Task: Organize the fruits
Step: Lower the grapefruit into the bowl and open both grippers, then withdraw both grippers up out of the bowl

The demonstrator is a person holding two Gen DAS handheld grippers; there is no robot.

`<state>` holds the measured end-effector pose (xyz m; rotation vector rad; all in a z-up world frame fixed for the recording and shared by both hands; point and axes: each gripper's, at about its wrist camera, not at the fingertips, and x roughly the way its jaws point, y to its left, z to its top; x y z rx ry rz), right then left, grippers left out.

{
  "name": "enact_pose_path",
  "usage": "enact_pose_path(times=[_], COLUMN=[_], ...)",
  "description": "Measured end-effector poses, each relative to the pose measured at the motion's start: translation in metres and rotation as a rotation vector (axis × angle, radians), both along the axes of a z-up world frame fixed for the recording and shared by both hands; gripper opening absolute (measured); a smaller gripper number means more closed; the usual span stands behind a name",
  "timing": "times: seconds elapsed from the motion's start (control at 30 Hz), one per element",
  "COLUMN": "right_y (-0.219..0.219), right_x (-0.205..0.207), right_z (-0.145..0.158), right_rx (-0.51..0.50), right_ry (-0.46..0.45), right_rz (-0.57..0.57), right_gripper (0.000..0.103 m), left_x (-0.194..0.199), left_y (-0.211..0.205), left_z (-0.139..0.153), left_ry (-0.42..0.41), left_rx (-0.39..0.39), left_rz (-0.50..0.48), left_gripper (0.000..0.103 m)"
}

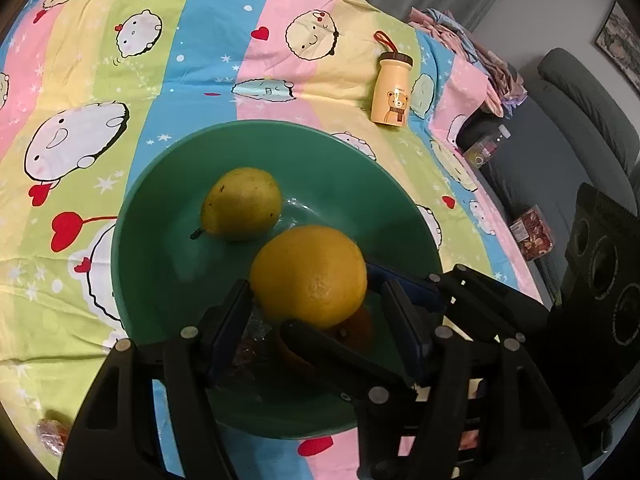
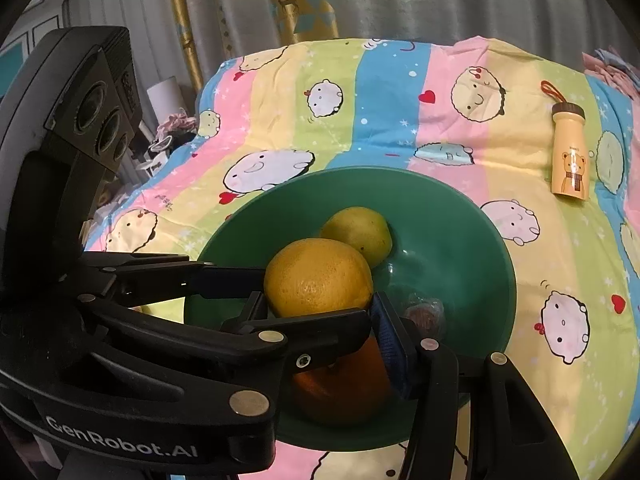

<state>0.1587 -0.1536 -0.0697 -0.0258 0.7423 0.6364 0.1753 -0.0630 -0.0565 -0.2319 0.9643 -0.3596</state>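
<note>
Fruit is what I am sorting, and most of it is at the green bowl (image 1: 168,184) on the stripy cartoon cloth (image 1: 100,40). A pear (image 1: 240,204) lies on the bowl's floor at the far side, with its little stem pointing left.

My left gripper (image 1: 316,292) reaches over the near rim of the bowl. Its jaws are about half way apart, and a big yellow orange (image 1: 308,276) sits between them, up above the bowl floor. One finger touches the left side of the fruit and the other sits under it, so I say it is gripped.

My right gripper (image 2: 318,304) comes in right beside the left one, and their fingers cross. Its jaws are a bit narrower. A darker orange (image 2: 340,384) sits between them, just below the yellow one. The blue pad (image 2: 390,344) on the right finger presses on it. The other finger is mostly hidden behind the left gripper, so I cannot see that side well.

A small crinkly wrapped thing (image 2: 426,312) lies in the bowl next to the blue pad. Another wrapped thing (image 1: 50,436) lies on the cloth, outside the bowl at the near left.

A yellow bottle with a bear on it (image 1: 390,92) lies on the cloth far behind the bowl, well apart from it.
</note>
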Motion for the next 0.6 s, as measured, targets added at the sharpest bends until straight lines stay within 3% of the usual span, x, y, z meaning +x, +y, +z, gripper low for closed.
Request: enact_pose_path(times=[0.47, 0.6], right_y=[-0.005, -0.007], right_x=[-0.002, -0.006], right_z=[0.003, 0.008], right_rx=[0.006, 0.009], right_ry=[-0.005, -0.016], right_rz=[-0.022, -0.021], right_gripper=[0.056, 0.057], left_x=[-0.002, -0.008], left_y=[-0.004, -0.003], left_z=[0.005, 0.012], left_ry=[-0.053, -0.090], left_rx=[0.076, 0.106], left_rz=[0.034, 0.045], left_gripper=[0.068, 0.075])
